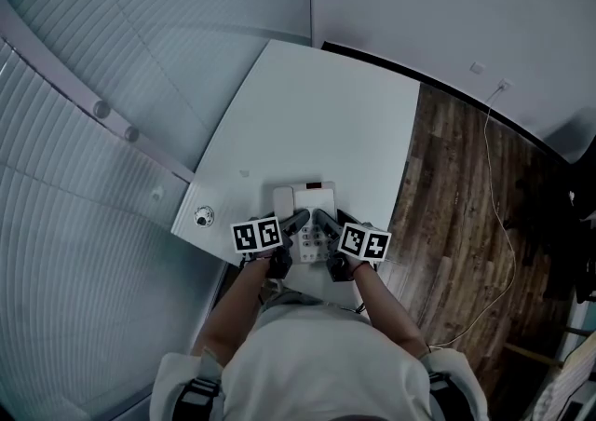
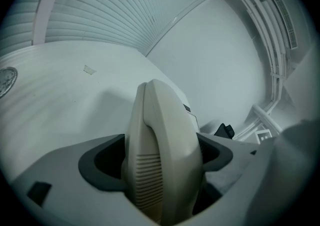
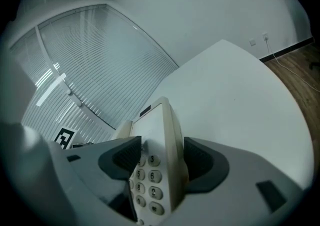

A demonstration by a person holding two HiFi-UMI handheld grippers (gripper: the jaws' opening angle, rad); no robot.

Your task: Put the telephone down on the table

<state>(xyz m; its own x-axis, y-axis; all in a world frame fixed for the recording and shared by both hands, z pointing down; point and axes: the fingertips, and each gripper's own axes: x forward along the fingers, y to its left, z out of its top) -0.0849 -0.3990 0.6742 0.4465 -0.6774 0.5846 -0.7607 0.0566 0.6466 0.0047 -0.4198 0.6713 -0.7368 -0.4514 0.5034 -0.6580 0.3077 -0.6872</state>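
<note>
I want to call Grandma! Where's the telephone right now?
In the head view the telephone is at the near end of the white table, right in front of the person, gripped between the left gripper and the right gripper.

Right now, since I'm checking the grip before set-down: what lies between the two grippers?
The telephone, seen in the head view: the left gripper is shut on its handset side, the right gripper on its keypad side.

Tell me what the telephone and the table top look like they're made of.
The telephone is probably moulded plastic, beige with a matte to slightly satin finish: rounded edges, moulded grille slits and raised number keys point that way. The table has a smooth, matte white top, likely laminate or painted board; no grain shows, so its core is unclear.
</note>
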